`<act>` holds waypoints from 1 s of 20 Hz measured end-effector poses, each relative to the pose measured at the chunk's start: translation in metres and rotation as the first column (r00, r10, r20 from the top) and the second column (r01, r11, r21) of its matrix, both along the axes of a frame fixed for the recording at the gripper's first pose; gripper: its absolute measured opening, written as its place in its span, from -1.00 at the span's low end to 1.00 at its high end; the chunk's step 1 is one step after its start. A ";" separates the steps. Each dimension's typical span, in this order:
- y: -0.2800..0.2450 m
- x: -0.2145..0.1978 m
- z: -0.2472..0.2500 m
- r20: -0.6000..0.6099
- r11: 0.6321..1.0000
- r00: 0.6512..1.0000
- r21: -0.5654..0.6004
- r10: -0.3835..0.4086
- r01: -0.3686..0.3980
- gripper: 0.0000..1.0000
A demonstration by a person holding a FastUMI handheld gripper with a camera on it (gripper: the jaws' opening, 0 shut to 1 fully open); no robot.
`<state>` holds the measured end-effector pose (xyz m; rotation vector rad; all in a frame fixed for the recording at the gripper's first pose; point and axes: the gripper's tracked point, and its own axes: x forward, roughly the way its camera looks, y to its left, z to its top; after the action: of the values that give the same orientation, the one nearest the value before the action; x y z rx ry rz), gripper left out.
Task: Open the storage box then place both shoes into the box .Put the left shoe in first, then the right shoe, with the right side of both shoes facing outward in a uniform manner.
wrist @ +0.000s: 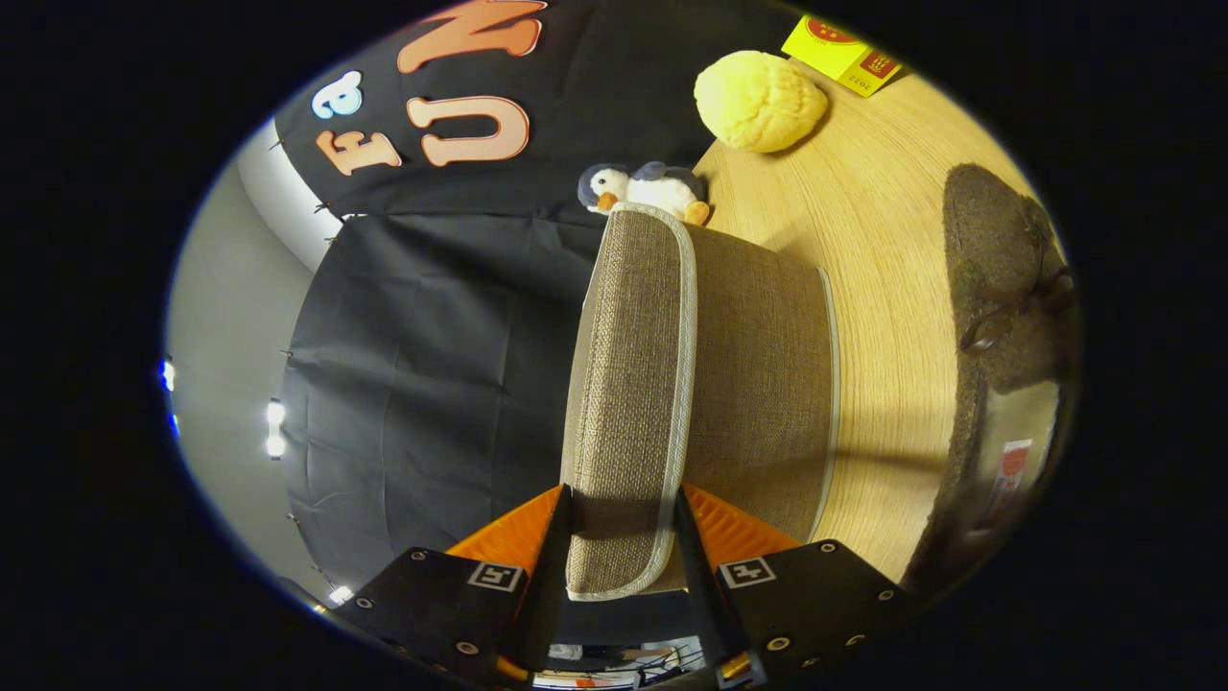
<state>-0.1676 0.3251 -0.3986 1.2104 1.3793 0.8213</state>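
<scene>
The storage box (758,384) is a beige woven-fabric box standing on the wooden table (892,240); the whole view is rolled on its side. Its lid (633,365), edged with pale trim, is raised edge-on from the box and runs forward from between my fingers. My gripper (624,537) is shut on the lid's near edge, one finger pressing each face. Beyond the box, on the table, lies a dark brown lace-up shoe (1003,278), with its opening and a labelled insole (1012,461) showing.
A toy penguin (643,187) sits at the far end of the lid. A yellow plush ball (758,101) and a yellow and red carton (839,53) lie farther off on the table. Black cloth (432,365) hangs behind.
</scene>
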 end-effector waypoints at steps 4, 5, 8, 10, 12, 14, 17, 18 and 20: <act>-0.007 0.004 0.001 0.003 1.000 1.000 -0.015 -0.025 0.025 0.19; -0.009 0.006 0.002 0.010 0.999 0.999 -0.022 -0.042 0.043 0.19; -0.020 0.014 0.002 0.029 0.994 0.995 -0.061 -0.092 0.093 0.23; -0.023 0.015 0.006 0.021 0.992 0.994 -0.070 -0.108 0.109 0.26; -0.025 0.021 0.008 0.026 0.989 0.991 -0.072 -0.130 0.132 0.26; -0.027 0.023 0.011 0.016 0.988 0.990 -0.062 -0.143 0.144 0.26; -0.030 0.023 0.023 0.013 0.986 0.987 -0.030 -0.161 0.162 0.26; -0.028 0.020 0.022 0.007 0.988 0.989 -0.024 -0.150 0.150 0.26; -0.022 0.019 0.033 -0.037 0.986 0.986 0.041 -0.160 0.161 0.26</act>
<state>-0.1486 0.3028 -0.3658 1.3559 1.2776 0.7238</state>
